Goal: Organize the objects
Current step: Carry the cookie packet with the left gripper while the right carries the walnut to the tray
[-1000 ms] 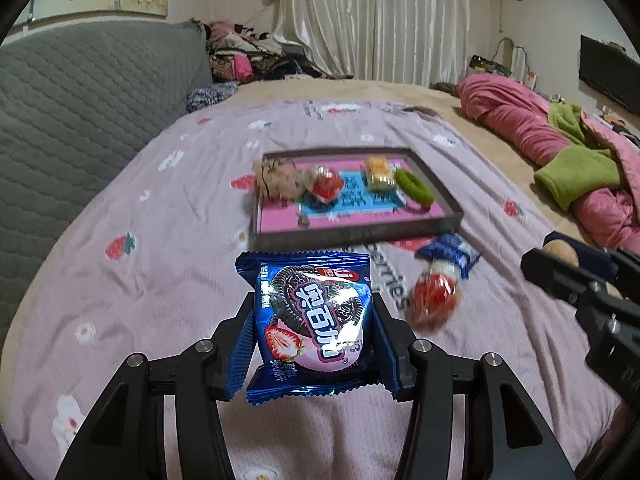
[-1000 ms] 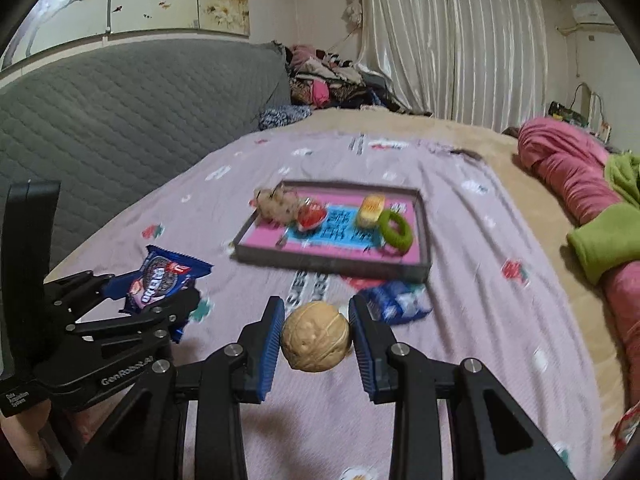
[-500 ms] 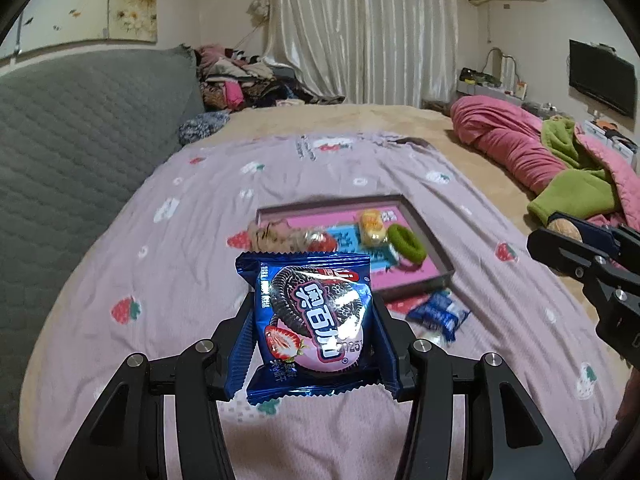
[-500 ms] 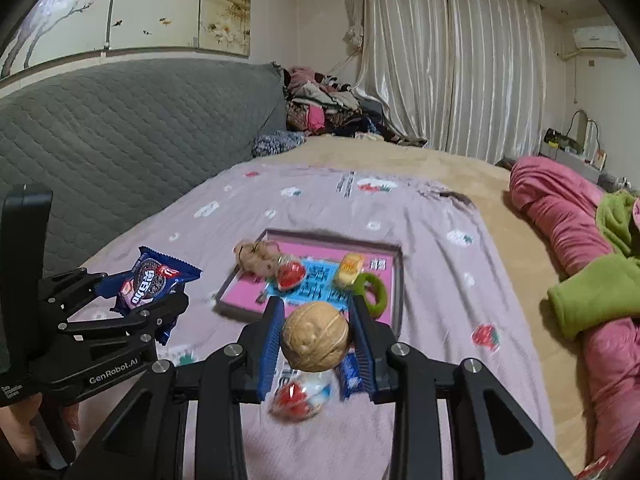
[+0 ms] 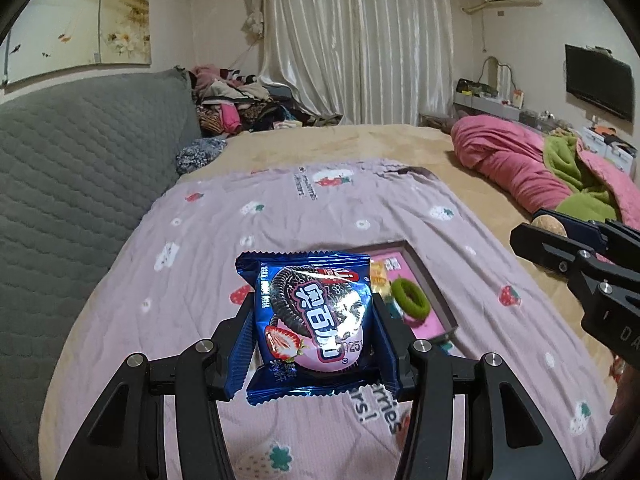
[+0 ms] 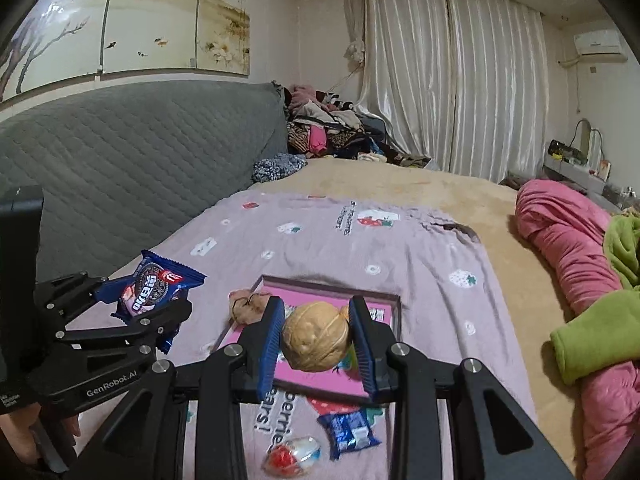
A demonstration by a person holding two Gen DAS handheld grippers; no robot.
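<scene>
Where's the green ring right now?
The green ring lies in the pink tray, near its right edge beside a yellow sweet, in the left wrist view just right of the held cookie packet.

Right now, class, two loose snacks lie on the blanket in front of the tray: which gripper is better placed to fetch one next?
Neither yet. The left gripper holds the cookie packet, the right gripper a walnut. Right hangs nearer the small blue packet.

A bed under a lilac strawberry-print blanket carries a pink tray, a small blue packet, a red-and-clear wrapped sweet, and heaped pink and green bedding.
</scene>
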